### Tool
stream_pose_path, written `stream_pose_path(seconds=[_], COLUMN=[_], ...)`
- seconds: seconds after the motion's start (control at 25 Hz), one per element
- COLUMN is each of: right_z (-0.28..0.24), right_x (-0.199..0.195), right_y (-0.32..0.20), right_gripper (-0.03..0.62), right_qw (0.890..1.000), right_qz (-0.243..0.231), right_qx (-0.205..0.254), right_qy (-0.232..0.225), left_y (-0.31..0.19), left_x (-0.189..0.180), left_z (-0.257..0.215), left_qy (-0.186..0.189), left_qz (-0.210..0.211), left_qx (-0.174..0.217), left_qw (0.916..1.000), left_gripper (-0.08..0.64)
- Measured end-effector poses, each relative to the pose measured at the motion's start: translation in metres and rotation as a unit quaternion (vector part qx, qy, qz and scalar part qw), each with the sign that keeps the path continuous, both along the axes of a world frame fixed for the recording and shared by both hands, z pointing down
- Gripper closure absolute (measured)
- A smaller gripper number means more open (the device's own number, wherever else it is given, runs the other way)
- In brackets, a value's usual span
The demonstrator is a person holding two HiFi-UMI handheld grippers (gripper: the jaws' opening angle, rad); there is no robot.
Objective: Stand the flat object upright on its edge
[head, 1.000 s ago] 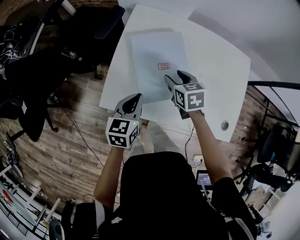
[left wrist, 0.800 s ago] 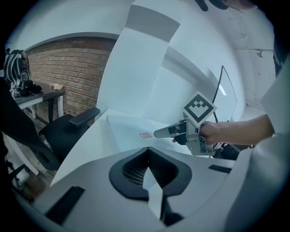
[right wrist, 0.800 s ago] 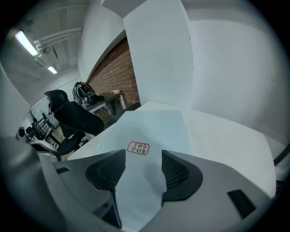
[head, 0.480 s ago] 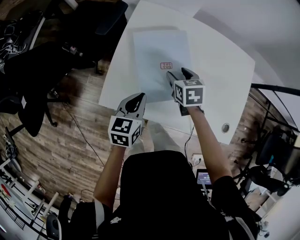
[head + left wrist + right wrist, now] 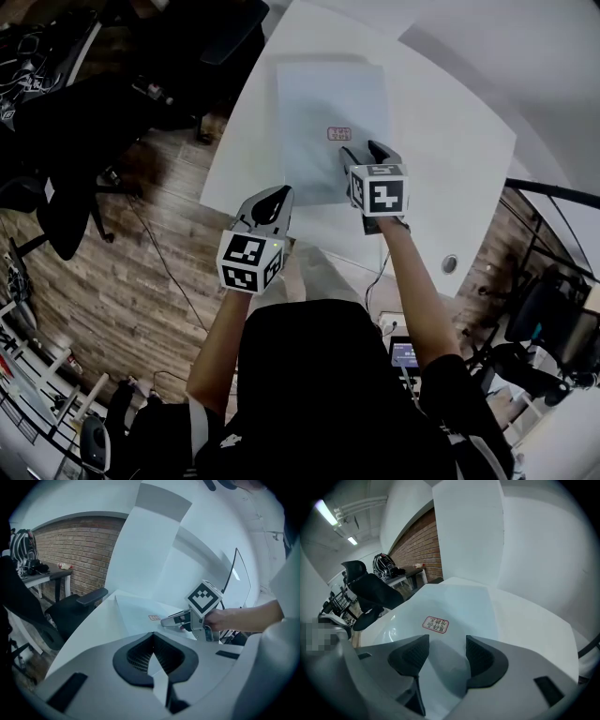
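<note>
A thin, pale flat board (image 5: 328, 103) lies flat on the white table (image 5: 445, 131), with a small red-framed label (image 5: 339, 134) near its right side. My right gripper (image 5: 364, 152) hovers open over the board's near right part, its tips just short of the label. In the right gripper view the label (image 5: 436, 625) lies on the board (image 5: 459, 597) just ahead of the spread jaws of the right gripper (image 5: 446, 644), with nothing between them. My left gripper (image 5: 272, 197) is shut and empty at the table's near edge, left of the board. From the left gripper (image 5: 152, 637) I see the right gripper (image 5: 178, 619).
Black office chairs (image 5: 66, 141) stand on the wood floor to the left of the table. A round cable hole (image 5: 449, 264) sits near the table's near right edge. A brick wall (image 5: 79, 550) and a cluttered desk (image 5: 42, 569) lie beyond the table.
The right gripper has edged a little forward over the board toward the label, jaws spread slightly wider. The left gripper stays shut by the table's edge.
</note>
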State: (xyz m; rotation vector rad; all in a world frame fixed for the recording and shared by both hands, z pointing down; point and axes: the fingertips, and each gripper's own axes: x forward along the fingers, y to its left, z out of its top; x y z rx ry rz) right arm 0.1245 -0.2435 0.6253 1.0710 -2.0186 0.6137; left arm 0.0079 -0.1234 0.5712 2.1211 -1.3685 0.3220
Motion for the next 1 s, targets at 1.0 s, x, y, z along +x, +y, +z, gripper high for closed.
stream_pose_path(seconds=[1.0], right_z=[-0.003], right_x=[-0.009], right_y=[0.005], right_gripper=[0.334], right_qw=[0.998], right_qz=[-0.057], right_qx=[0.002], right_qy=[0.002], left_y=[0.030], left_x=[-0.017], left_z=[0.003], left_qy=[0.012], left_qz=[-0.072], left_qx=[-0.013], left_qw=[0.9972], left_gripper=[0.549])
